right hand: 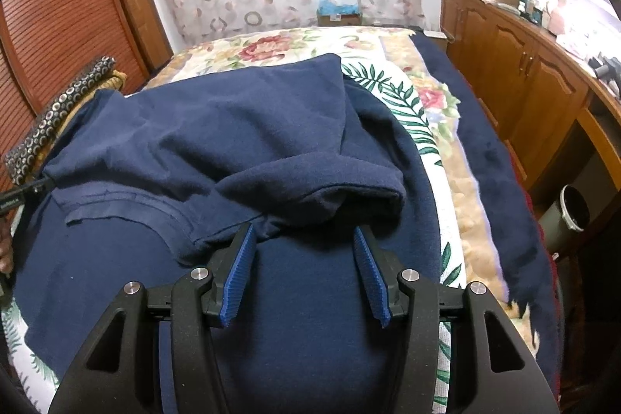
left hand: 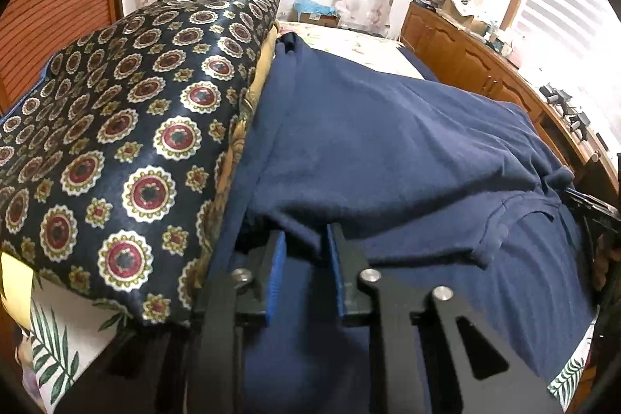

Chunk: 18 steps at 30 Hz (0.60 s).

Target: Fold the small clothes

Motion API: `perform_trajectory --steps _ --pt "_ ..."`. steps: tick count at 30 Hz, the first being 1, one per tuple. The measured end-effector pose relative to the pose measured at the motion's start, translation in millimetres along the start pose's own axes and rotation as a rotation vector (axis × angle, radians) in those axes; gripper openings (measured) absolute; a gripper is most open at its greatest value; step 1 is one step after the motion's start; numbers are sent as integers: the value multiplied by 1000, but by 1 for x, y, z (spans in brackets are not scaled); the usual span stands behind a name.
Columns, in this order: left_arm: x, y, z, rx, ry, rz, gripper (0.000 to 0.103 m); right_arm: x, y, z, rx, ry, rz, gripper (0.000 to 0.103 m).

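The left hand-held gripper (left hand: 304, 239) stood narrow, pinching a fold of the navy blue knit garment (left hand: 388, 150) between its blue pads. The right hand-held gripper (right hand: 304, 239) gaped half-wide just before the rumpled cloth, gripping nothing. Beyond lay the floral bed (right hand: 403, 80).

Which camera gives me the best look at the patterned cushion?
The left wrist view: the patterned cushion fills its left side, medallion print clear, beside the navy shirt. The right wrist view shows only its edge at far left.
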<state>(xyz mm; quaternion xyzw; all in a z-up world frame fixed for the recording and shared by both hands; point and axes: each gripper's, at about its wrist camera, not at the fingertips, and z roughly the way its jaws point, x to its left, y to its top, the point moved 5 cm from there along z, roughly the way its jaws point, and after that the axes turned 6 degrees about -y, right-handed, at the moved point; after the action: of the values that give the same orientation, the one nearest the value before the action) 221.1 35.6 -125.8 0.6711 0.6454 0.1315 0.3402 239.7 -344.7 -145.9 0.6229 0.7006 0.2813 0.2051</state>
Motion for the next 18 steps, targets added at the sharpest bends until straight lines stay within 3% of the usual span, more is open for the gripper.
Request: perform_trajectory --steps 6,13,15,16,18 --pt "-6 -5 -9 -30 -6 36 0 6 9 2 1 20 3 52" --pt "-20 1 -24 -101 -15 68 0 13 24 10 -3 21 13 50" --pt "-22 5 -32 -134 -11 70 0 12 27 14 -4 3 15 28" --pt "-23 7 -38 -153 -15 68 0 12 27 13 -13 5 13 7" --pt "-26 11 -52 -190 -29 64 0 15 29 5 -53 19 -3 3"
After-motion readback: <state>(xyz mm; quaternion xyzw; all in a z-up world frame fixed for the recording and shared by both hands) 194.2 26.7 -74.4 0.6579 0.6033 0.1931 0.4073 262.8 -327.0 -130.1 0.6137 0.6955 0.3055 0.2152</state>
